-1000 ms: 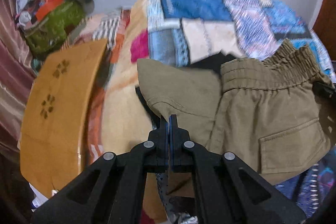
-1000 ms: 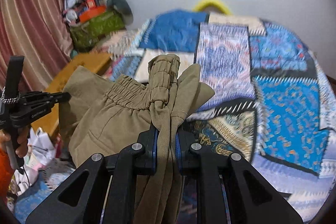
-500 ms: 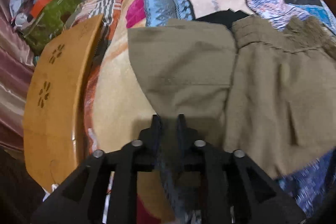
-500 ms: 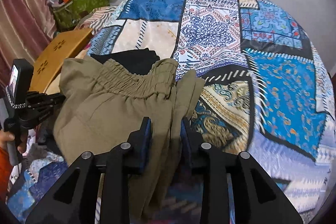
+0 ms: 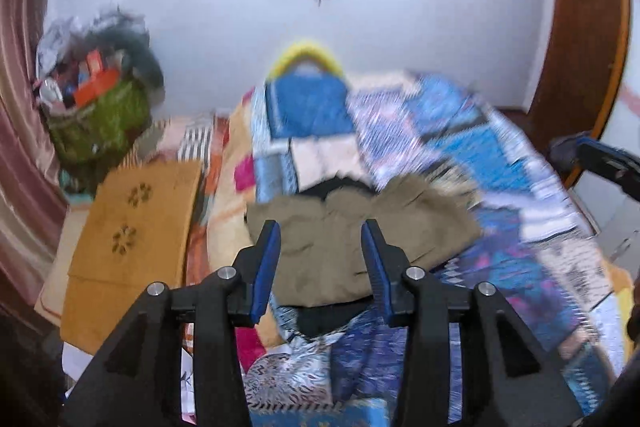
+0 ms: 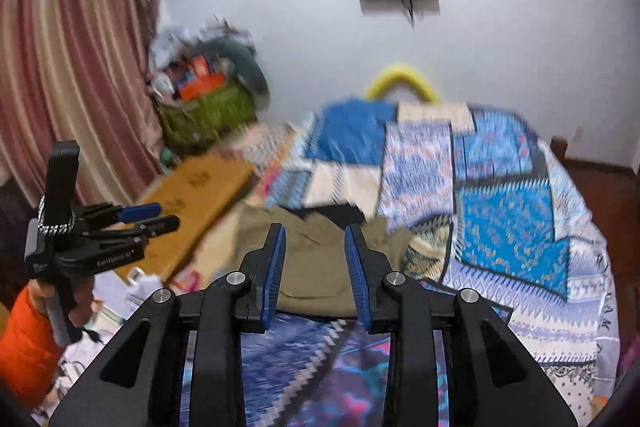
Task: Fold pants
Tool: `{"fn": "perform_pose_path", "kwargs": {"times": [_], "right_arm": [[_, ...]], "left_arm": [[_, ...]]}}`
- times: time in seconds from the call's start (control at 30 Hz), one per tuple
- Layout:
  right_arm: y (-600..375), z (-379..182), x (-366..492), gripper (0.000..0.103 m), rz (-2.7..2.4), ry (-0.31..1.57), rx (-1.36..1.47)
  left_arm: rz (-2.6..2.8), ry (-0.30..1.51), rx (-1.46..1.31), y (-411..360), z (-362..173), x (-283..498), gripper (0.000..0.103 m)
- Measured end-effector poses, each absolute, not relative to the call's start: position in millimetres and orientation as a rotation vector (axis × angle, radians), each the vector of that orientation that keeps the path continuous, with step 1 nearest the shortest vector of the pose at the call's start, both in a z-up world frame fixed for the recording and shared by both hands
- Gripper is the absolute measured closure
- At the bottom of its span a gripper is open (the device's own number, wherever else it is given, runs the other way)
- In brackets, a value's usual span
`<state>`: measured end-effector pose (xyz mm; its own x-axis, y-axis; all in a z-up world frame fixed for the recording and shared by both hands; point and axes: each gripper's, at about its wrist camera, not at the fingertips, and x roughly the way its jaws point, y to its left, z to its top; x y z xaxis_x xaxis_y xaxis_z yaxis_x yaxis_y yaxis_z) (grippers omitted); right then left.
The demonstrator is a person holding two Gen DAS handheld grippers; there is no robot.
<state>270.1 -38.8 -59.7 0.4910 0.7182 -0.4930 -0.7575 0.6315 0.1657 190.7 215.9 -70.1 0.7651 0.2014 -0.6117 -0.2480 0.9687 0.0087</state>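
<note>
Pants (image 5: 360, 239), olive and folded into a compact bundle, are seen lying on the patchwork bedspread (image 5: 500, 163) near the bed's left edge, over a black garment (image 5: 340, 187). Nothing is held by the left hand-held gripper (image 5: 320, 259): its jaws are opening, with only air between them. The right hand-held gripper (image 6: 316, 267) is likewise released, blue pads parted and clear of the cloth. A wooden board (image 5: 132, 219) is seen beside the bed.

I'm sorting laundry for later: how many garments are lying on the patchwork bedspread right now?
2 that I can tell. The olive pants lie folded near the bed's left edge; a black garment sits under them, showing at their far and near edges. More may be hidden beneath.
</note>
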Motion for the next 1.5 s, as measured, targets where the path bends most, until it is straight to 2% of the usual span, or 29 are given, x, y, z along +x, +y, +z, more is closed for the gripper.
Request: {"fn": "perform_pose_path", "kwargs": {"times": [0.23, 0.4, 0.43, 0.5, 0.53, 0.57, 0.63, 0.73, 0.83, 1.5], "right_arm": [[-74.6, -5.4, 182.7, 0.075, 0.921, 0.316, -0.016], [-94.3, 9.8, 138.4, 0.075, 0.913, 0.216, 0.018], [-96.8, 10.6, 131.6, 0.072, 0.911, 0.205, 0.023], [-100.7, 10.8, 119.5, 0.058, 0.893, 0.179, 0.027], [-101.4, 10.5, 116.6, 0.044, 0.882, 0.169, 0.027], [-101.5, 9.4, 113.9, 0.035, 0.869, 0.158, 0.027], [-101.9, 8.5, 110.8, 0.025, 0.851, 0.151, 0.028], [-103.8, 8.1, 107.4, 0.014, 0.829, 0.151, 0.034], [-103.7, 8.1, 102.2, 0.0, 0.798, 0.143, 0.028], [-107.9, 4.0, 91.5, 0.0, 0.802, 0.154, 0.016]], "left_arm": [[0.223, 0.41, -0.077, 171.3, 0.1, 100.4, 0.059], [0.233, 0.313, -0.08, 152.6, 17.3, 52.8, 0.053], [0.236, 0.302, -0.079, 149.7, 18.8, 45.7, 0.051], [0.24, 0.28, -0.072, 143.4, 21.4, 30.3, 0.043], [0.237, 0.272, -0.073, 141.6, 22.6, 24.1, 0.036], [0.218, 0.262, -0.081, 139.9, 23.7, 17.1, 0.032], [0.187, 0.252, -0.088, 137.6, 23.7, 9.6, 0.018], [0.209, 0.228, -0.067, 131.5, 25.2, -3.5, 0.006], [0.21, 0.214, -0.064, 129.4, 25.5, -10.8, 0.0], [0.237, 0.206, -0.071, 129.8, 23.1, -19.3, 0.0]]}}
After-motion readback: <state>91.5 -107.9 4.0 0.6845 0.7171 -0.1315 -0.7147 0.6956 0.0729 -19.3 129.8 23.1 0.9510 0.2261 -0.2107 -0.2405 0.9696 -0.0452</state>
